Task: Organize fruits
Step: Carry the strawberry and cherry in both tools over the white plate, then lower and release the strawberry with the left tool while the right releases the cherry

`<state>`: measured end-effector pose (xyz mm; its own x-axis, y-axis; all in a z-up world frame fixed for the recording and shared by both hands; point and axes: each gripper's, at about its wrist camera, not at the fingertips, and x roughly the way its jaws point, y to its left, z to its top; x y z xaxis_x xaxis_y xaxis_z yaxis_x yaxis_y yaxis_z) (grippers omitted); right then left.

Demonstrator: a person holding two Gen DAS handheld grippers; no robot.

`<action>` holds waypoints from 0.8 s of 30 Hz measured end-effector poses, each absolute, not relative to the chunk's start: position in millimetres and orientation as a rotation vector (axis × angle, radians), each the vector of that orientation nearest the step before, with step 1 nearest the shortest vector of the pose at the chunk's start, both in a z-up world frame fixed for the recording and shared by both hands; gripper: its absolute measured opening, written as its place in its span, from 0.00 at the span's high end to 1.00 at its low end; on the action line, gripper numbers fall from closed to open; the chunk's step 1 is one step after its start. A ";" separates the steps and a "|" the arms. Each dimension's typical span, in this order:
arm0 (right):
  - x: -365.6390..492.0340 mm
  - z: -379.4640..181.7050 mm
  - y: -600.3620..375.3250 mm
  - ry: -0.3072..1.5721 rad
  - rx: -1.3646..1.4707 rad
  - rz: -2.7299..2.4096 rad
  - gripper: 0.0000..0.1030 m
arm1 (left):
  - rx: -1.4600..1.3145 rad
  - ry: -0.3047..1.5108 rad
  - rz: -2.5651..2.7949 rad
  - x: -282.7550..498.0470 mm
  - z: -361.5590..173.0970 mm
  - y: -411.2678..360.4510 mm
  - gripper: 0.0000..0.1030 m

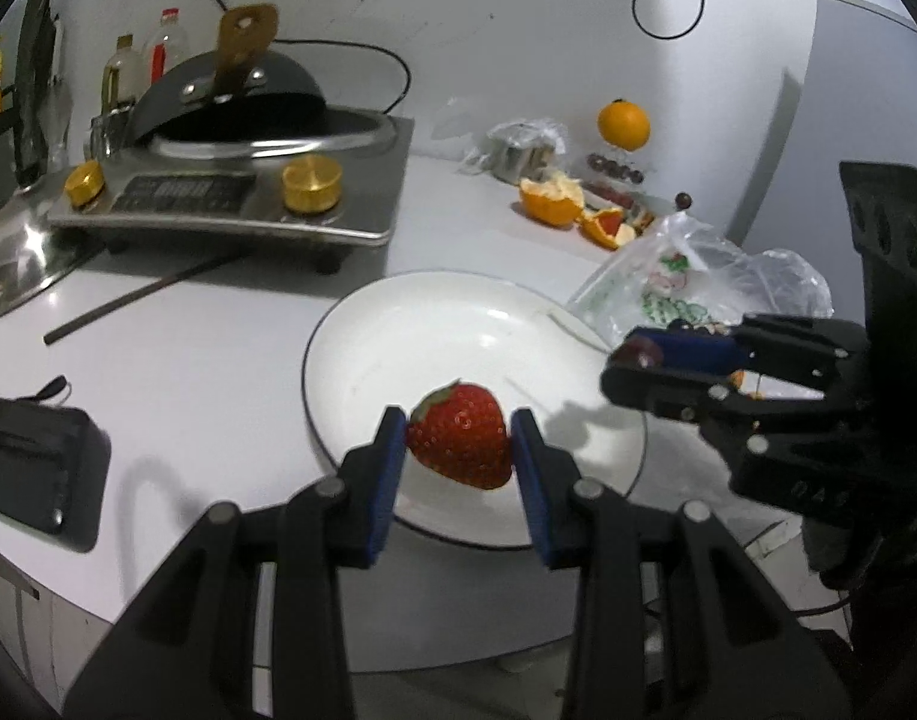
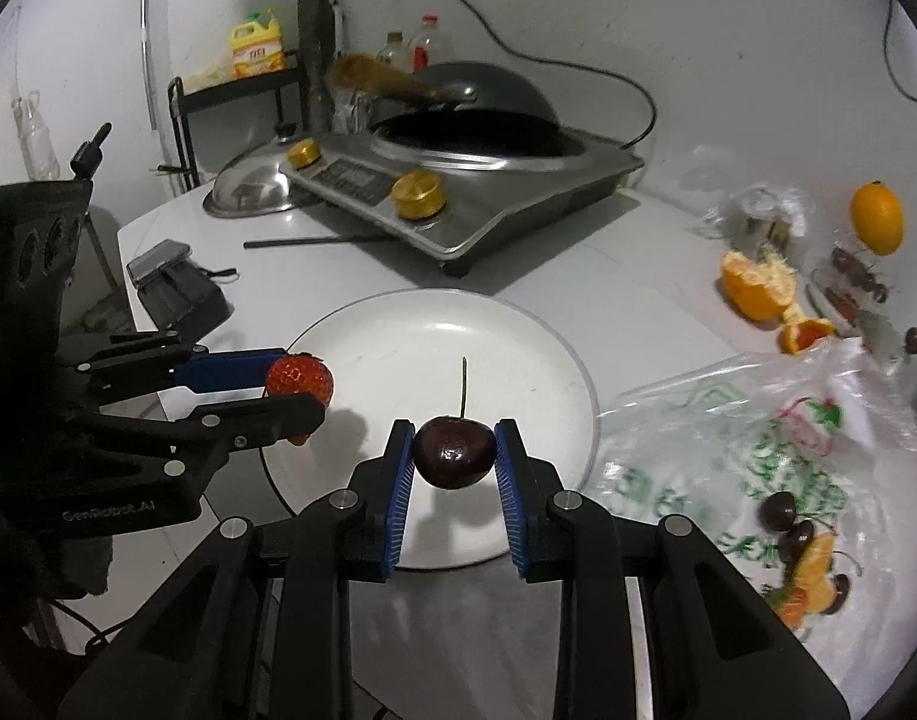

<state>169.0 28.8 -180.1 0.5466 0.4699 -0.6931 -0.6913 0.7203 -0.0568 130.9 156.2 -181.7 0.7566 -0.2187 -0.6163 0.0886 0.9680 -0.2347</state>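
Observation:
My left gripper (image 1: 458,438) is shut on a red strawberry (image 1: 461,435) and holds it above the near part of the white plate (image 1: 398,324). It also shows in the right wrist view (image 2: 299,384) at the plate's left edge. My right gripper (image 2: 453,450) is shut on a dark cherry (image 2: 453,451) with an upright stem, above the near part of the plate (image 2: 458,336). In the left wrist view the right gripper (image 1: 632,369) is at the plate's right edge, and the cherry (image 1: 638,353) shows at its tips.
A clear printed plastic bag (image 2: 776,450) with more cherries (image 2: 779,510) and orange pieces lies right of the plate. Peeled orange halves (image 1: 551,198), a whole orange (image 1: 623,125) and loose cherries sit behind. An induction cooker with a wok (image 1: 236,180), a chopstick (image 1: 140,294), a steel lid and a black pouch (image 1: 35,468) are to the left.

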 end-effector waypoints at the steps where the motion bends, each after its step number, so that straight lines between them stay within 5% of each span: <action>1: 170.2 -184.5 32.5 0.718 -0.345 0.706 0.72 | -0.197 0.696 -0.169 131.9 -183.3 157.4 0.64; 24: 178.9 -219.0 55.5 0.819 -0.354 0.716 0.72 | -0.153 0.727 -0.189 148.1 -198.8 158.7 0.64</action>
